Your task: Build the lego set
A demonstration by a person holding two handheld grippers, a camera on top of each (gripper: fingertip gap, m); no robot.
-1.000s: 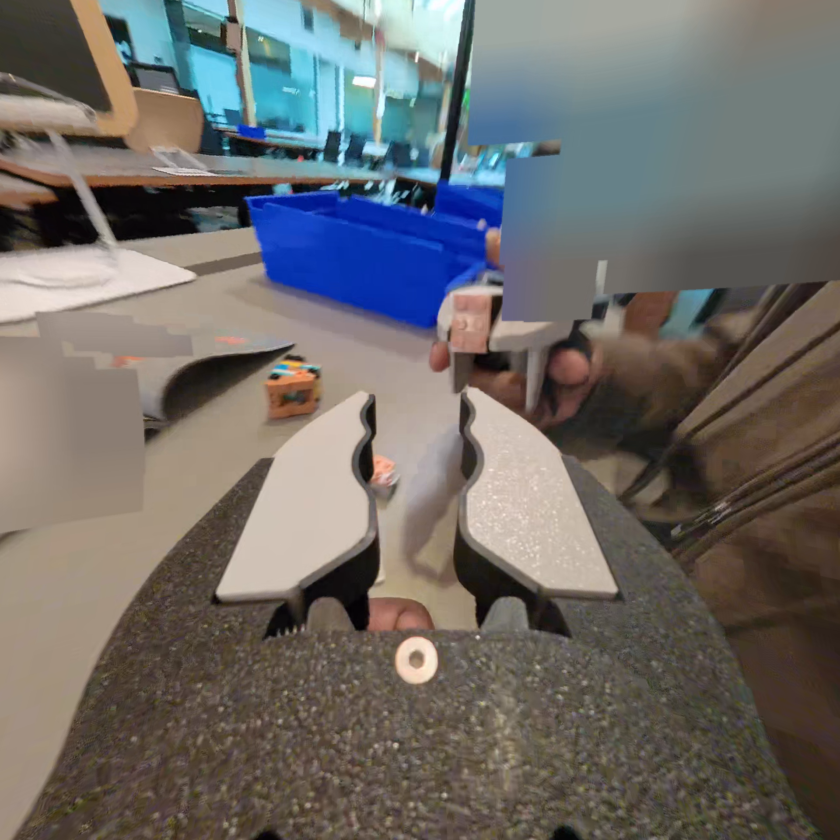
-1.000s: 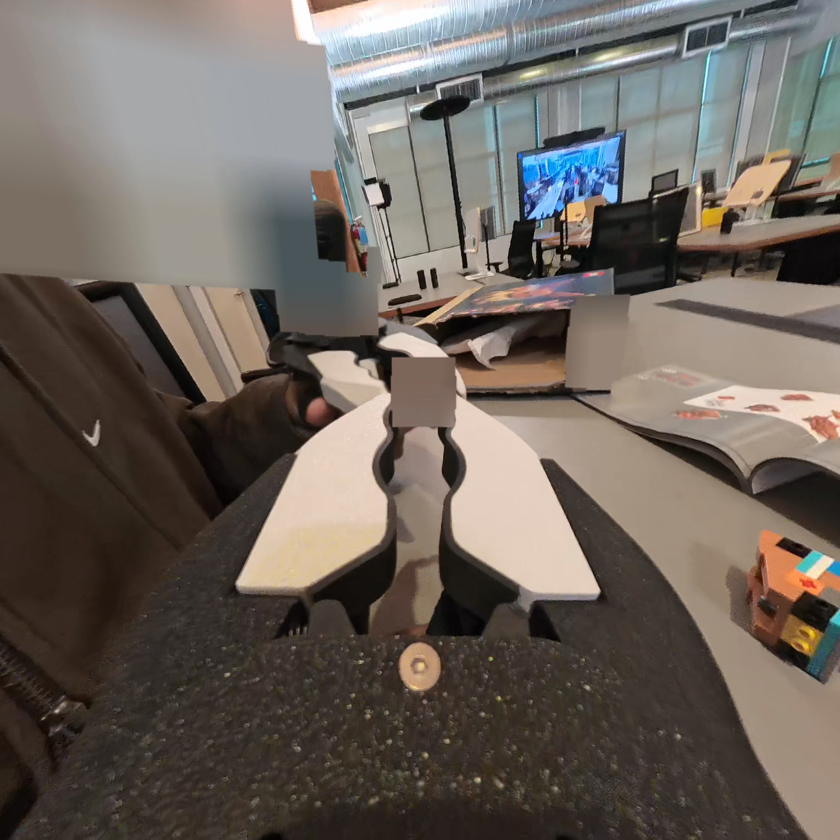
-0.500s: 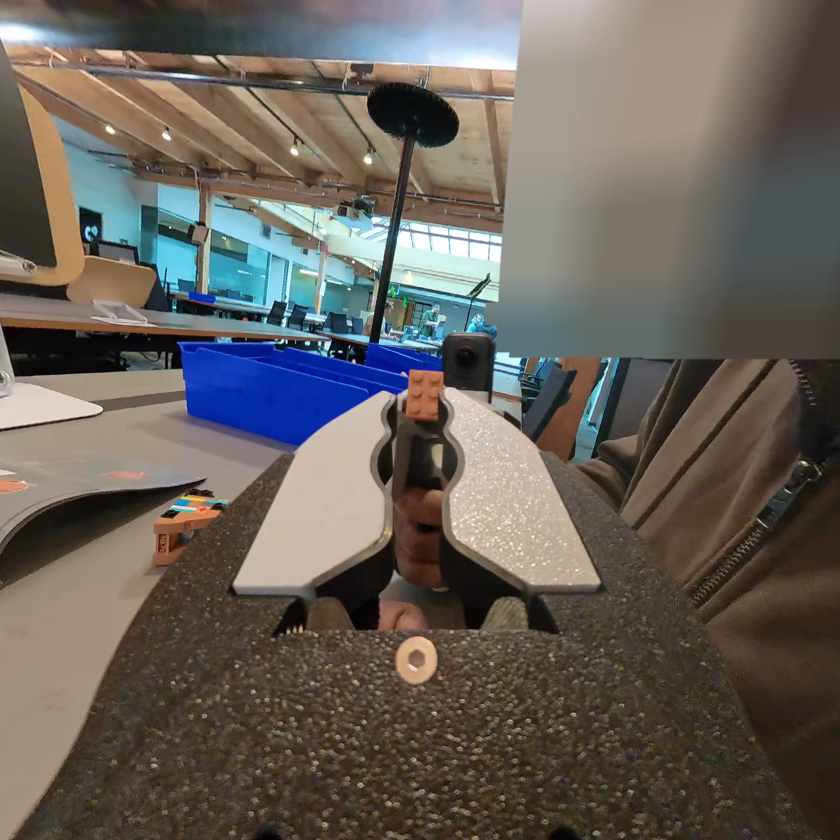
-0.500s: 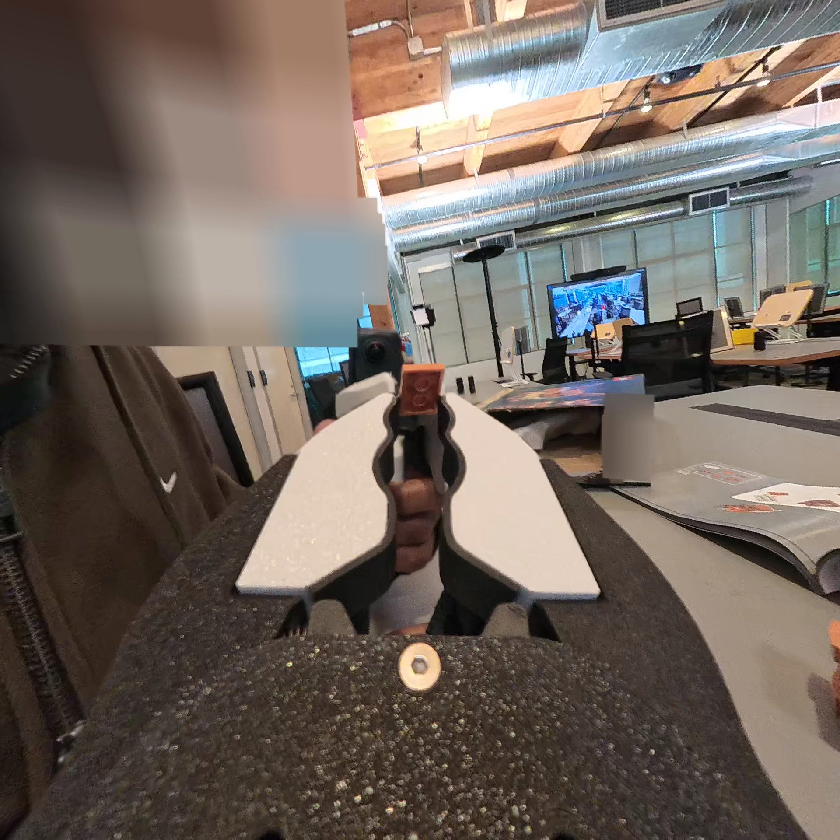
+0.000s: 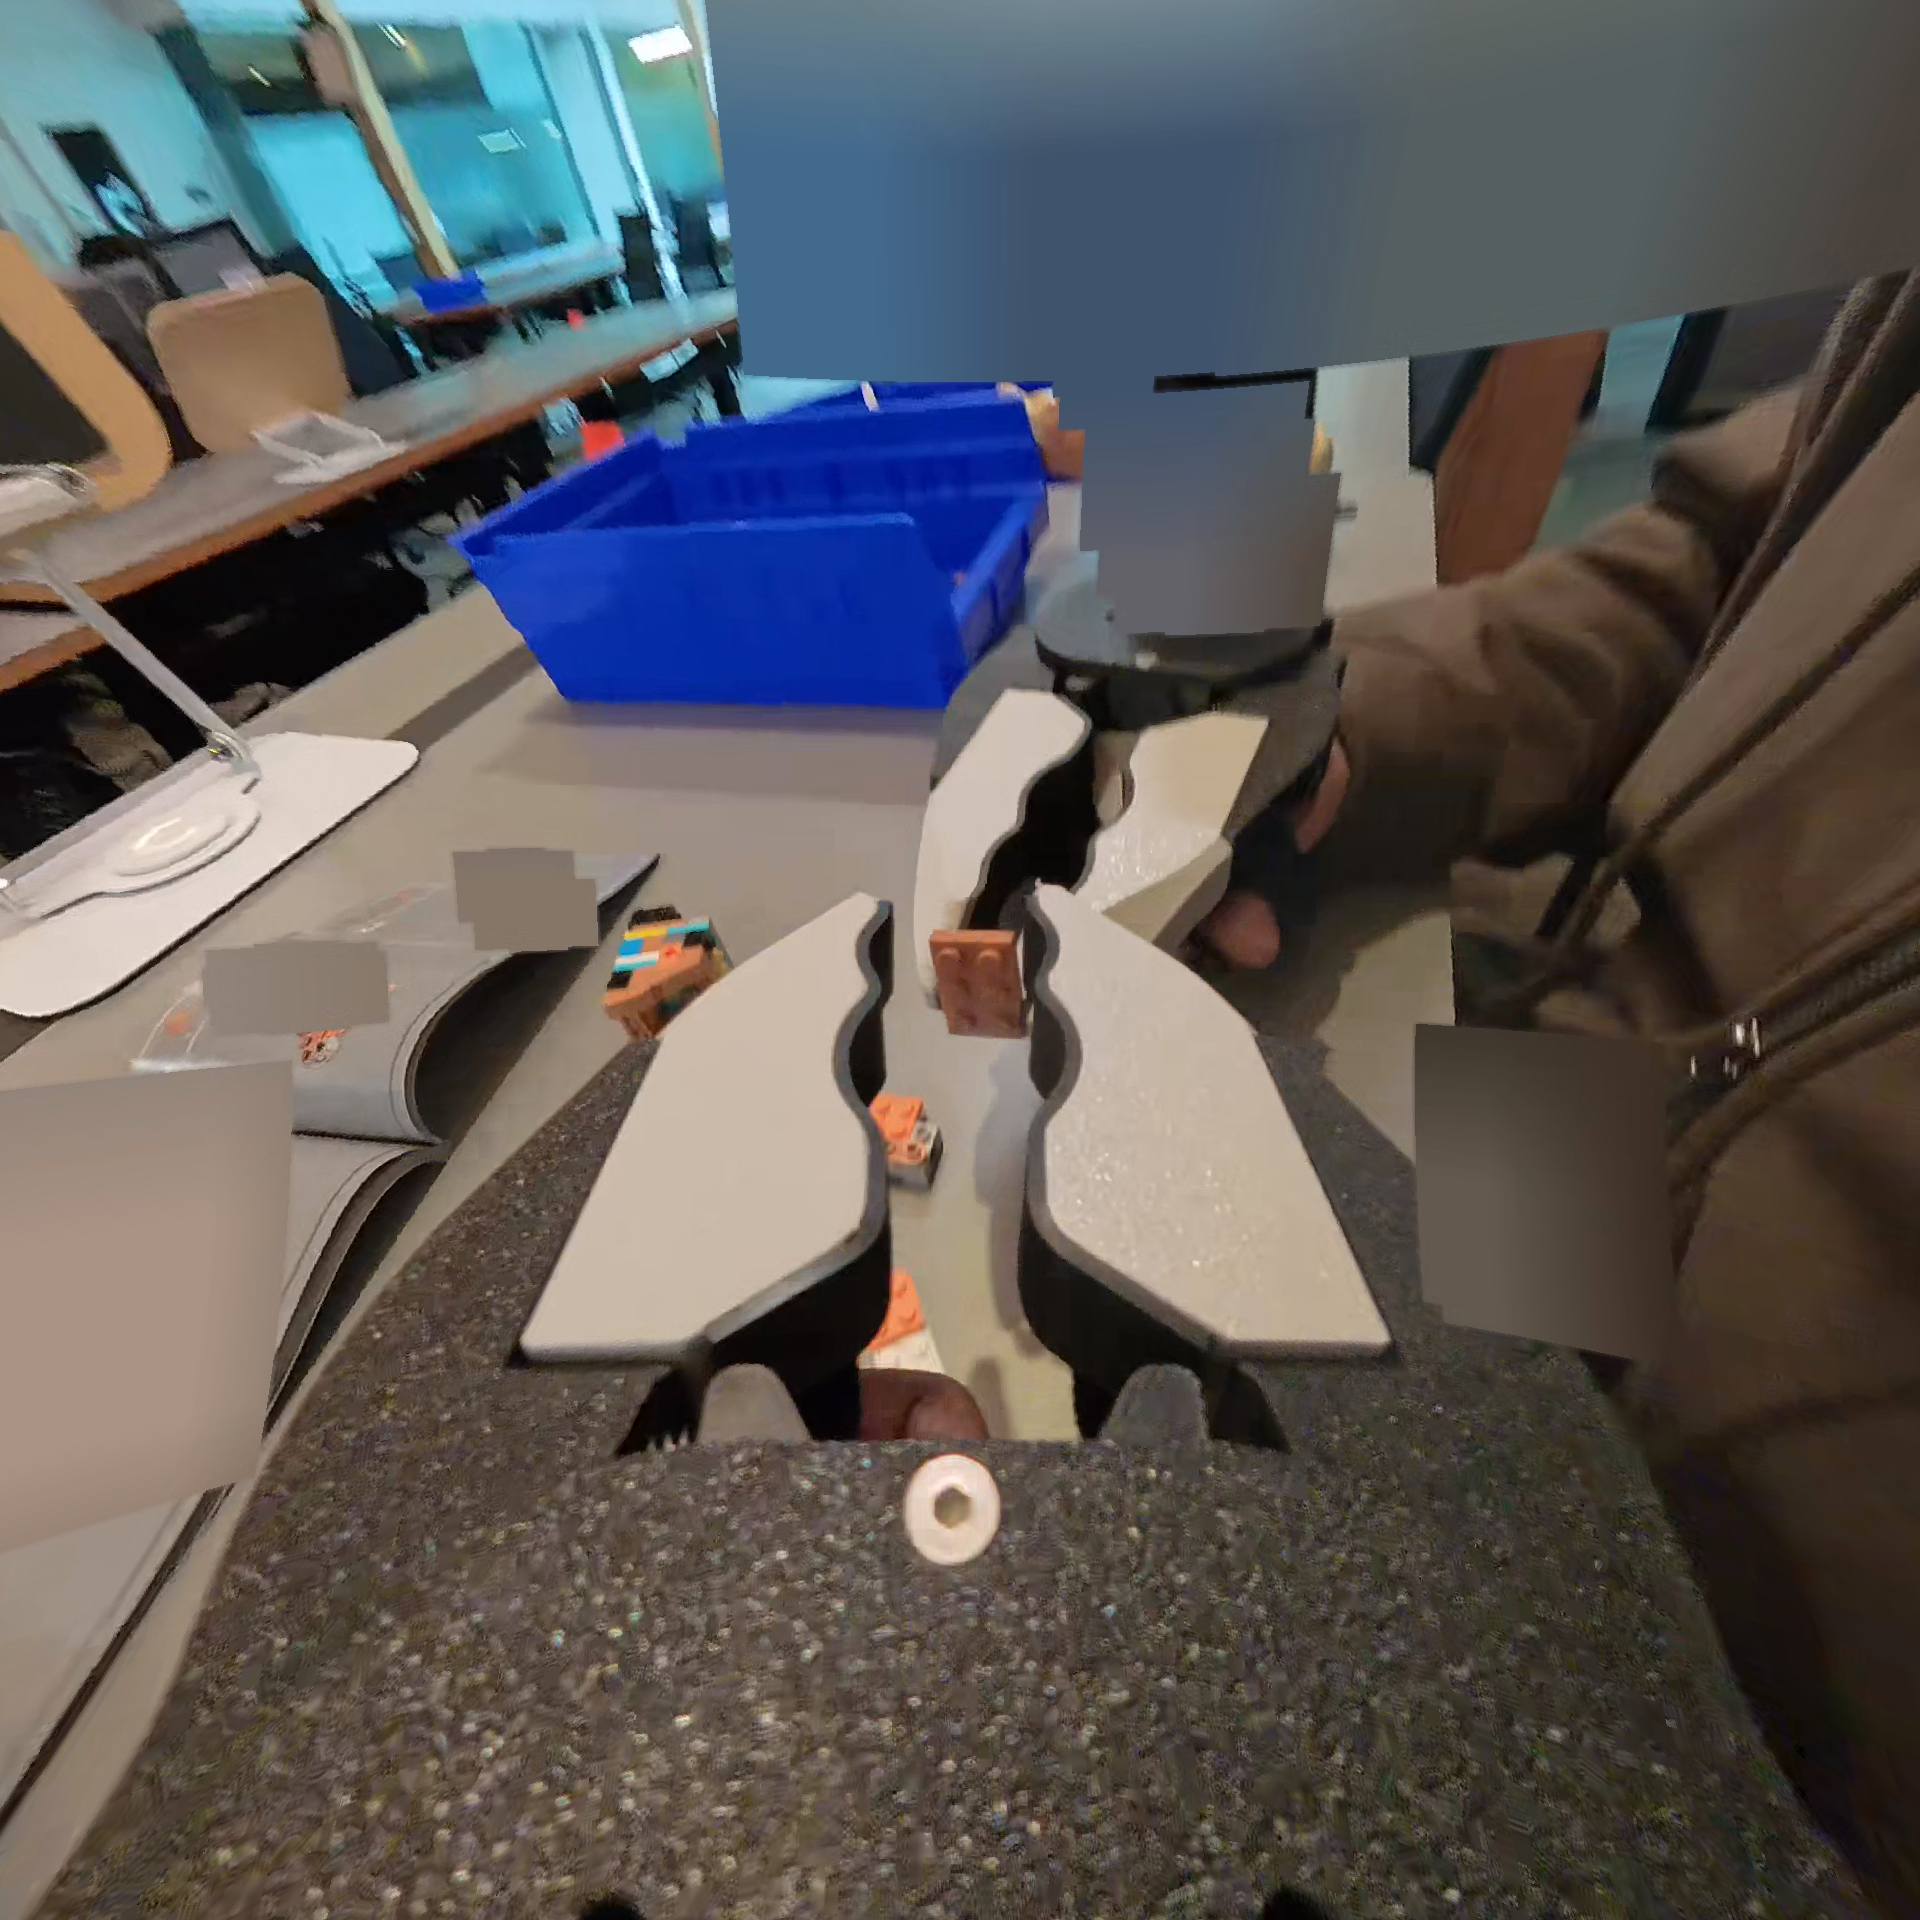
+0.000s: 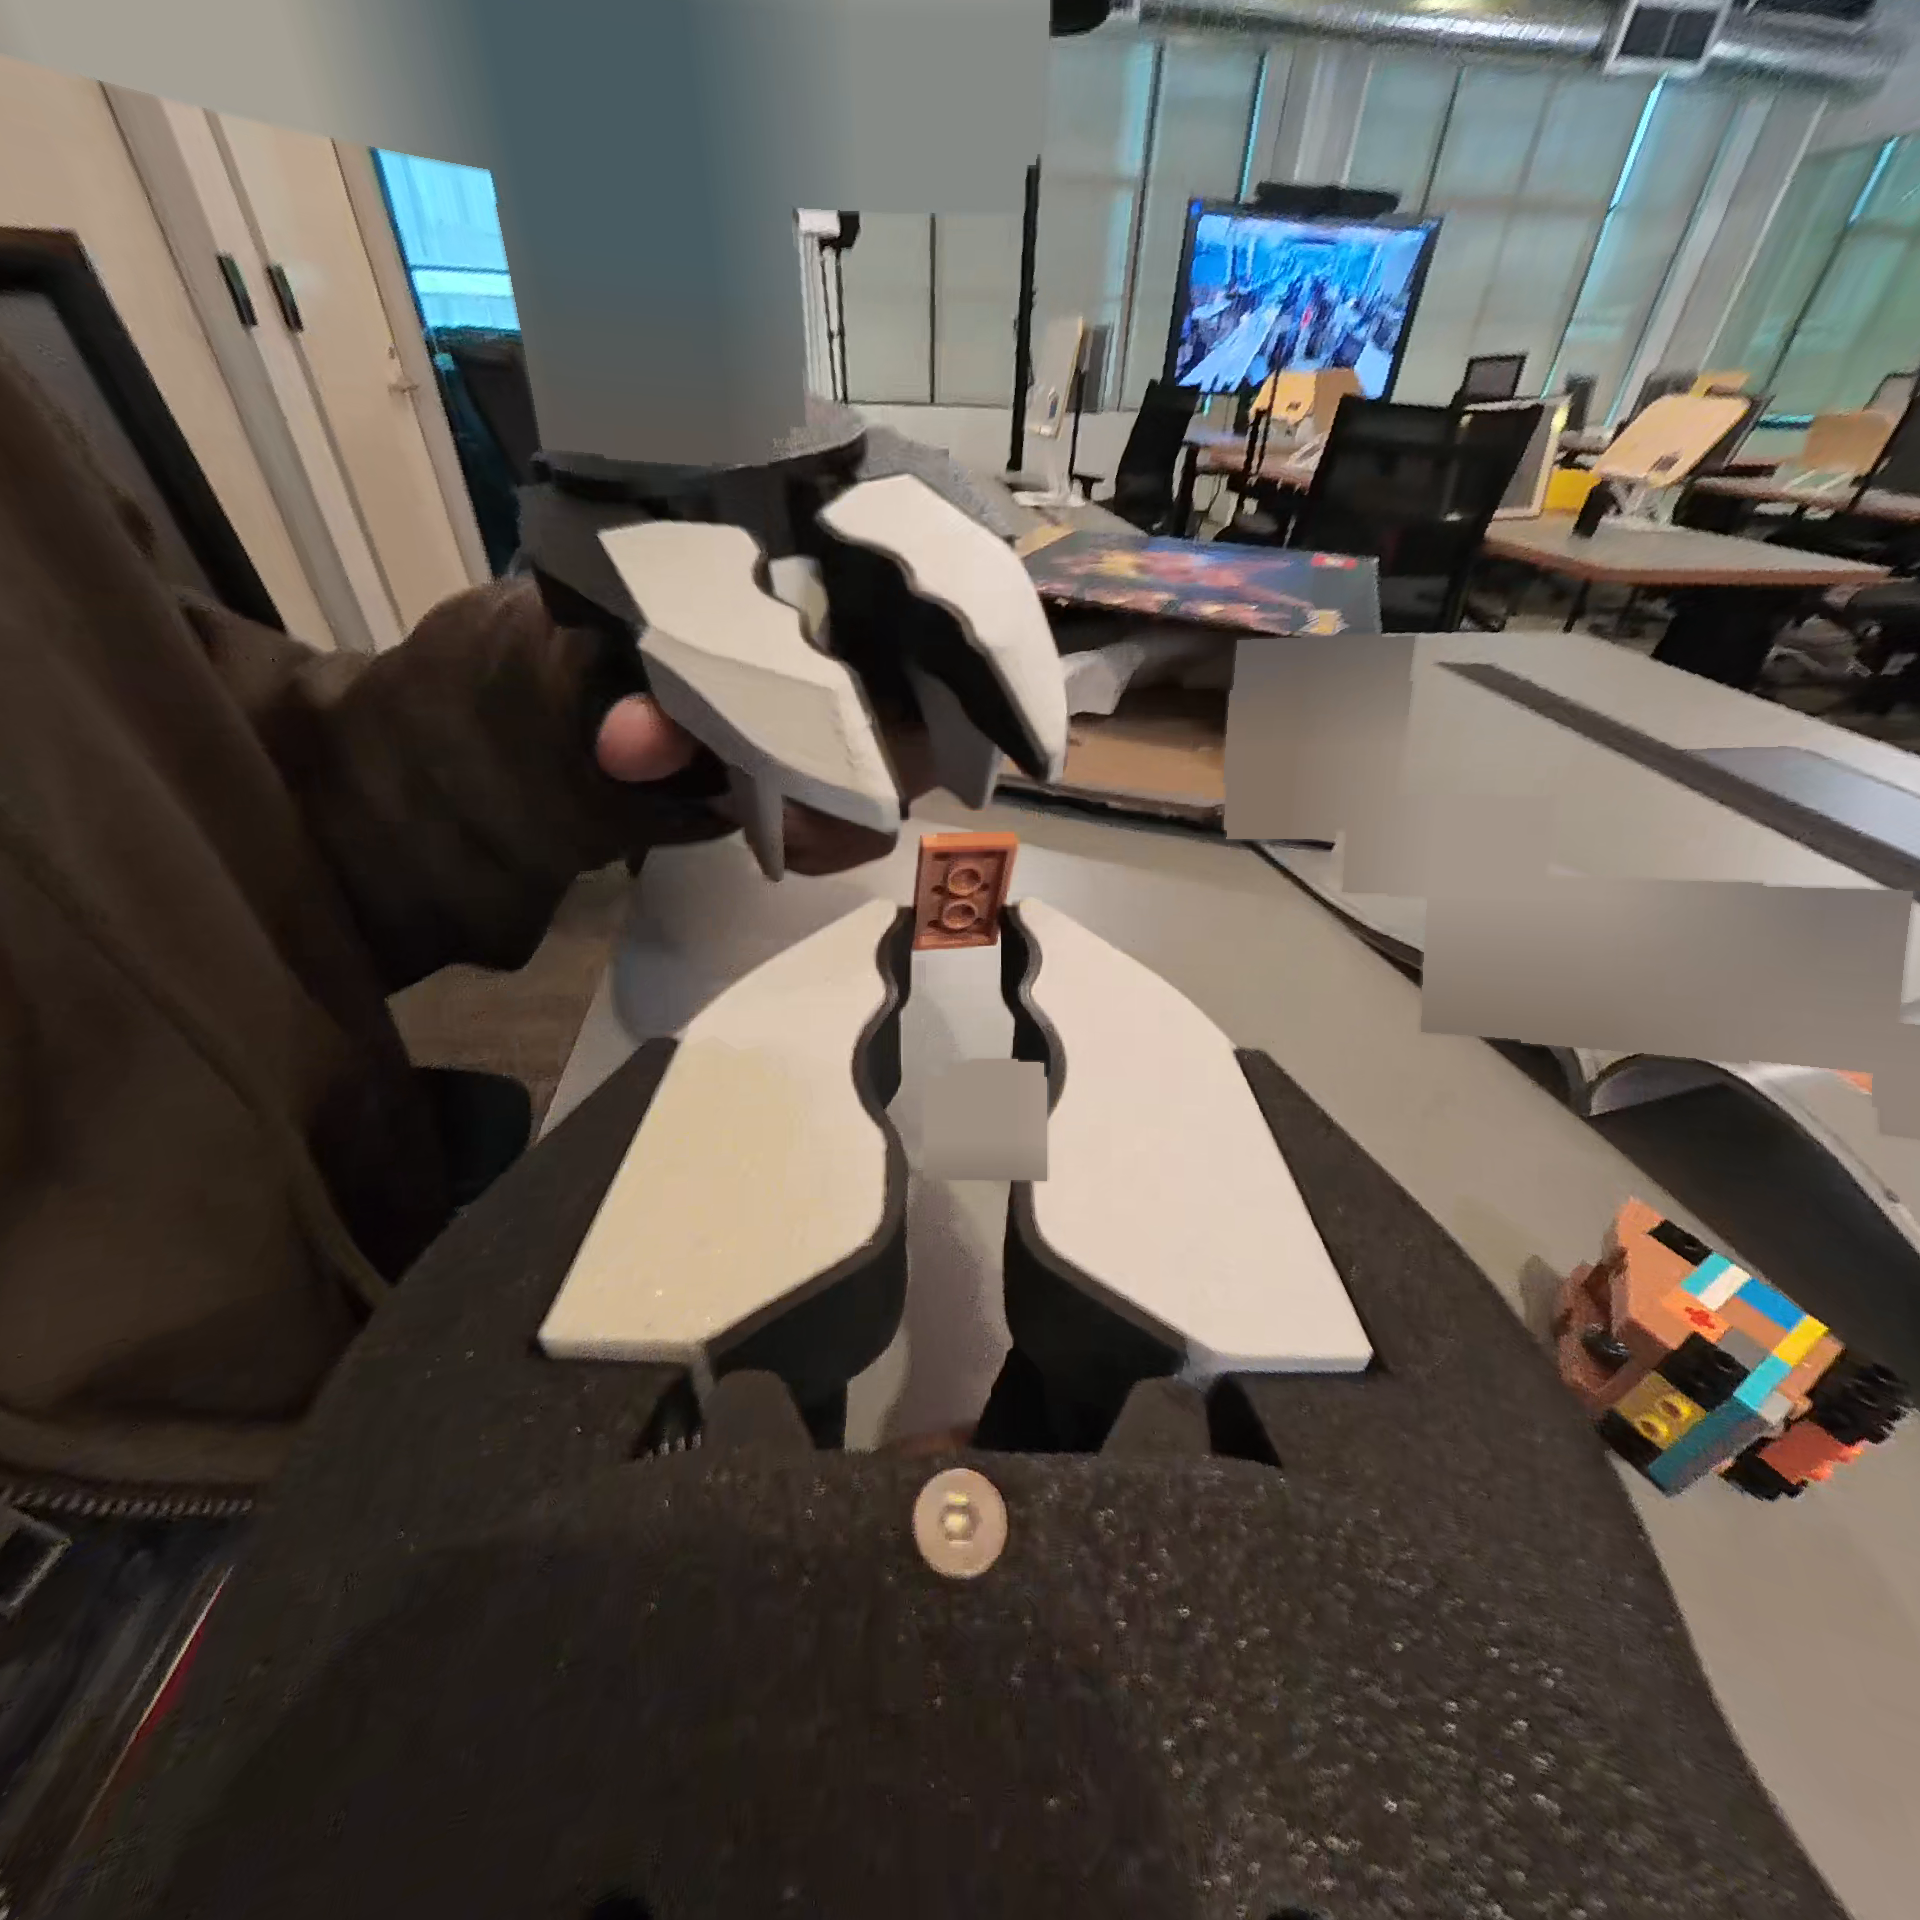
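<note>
A small brown lego plate (image 6: 961, 894) stands upright between the tips of my right gripper (image 6: 958, 925), which is shut on it. The plate also shows in the left wrist view (image 5: 977, 982), just inside my left gripper's right finger. My left gripper (image 5: 951, 920) is open, its jaws wider than the plate, and holds nothing. In the right wrist view its fingers (image 6: 758, 675) hang just above the plate. A multicoloured lego build (image 5: 665, 971) (image 6: 1714, 1361) lies on the grey table (image 5: 727, 810). Two small orange pieces (image 5: 909, 1127) (image 5: 904, 1314) lie on the table under my left gripper.
An open instruction booklet (image 5: 416, 1049) lies left of the build. Blue bins (image 5: 769, 582) stand at the back and a white stand base (image 5: 156, 852) at the far left. A lego box (image 6: 1195, 582) lies behind the grippers. A person's brown sleeve (image 5: 1507, 707) is at the right. Both grippers' tips are close together, under 4 cm apart. Both grippers' tips are roughly 15 cm from the multicoloured lego build (image 5: 665, 971). My right wrist view (image 6: 1658, 1300) looks at it from another angle.
Half a second ago both grippers were raised and level, meeting at the plate. Now both tilt down over the table, my left gripper has opened, and the plate stays in my right gripper.
</note>
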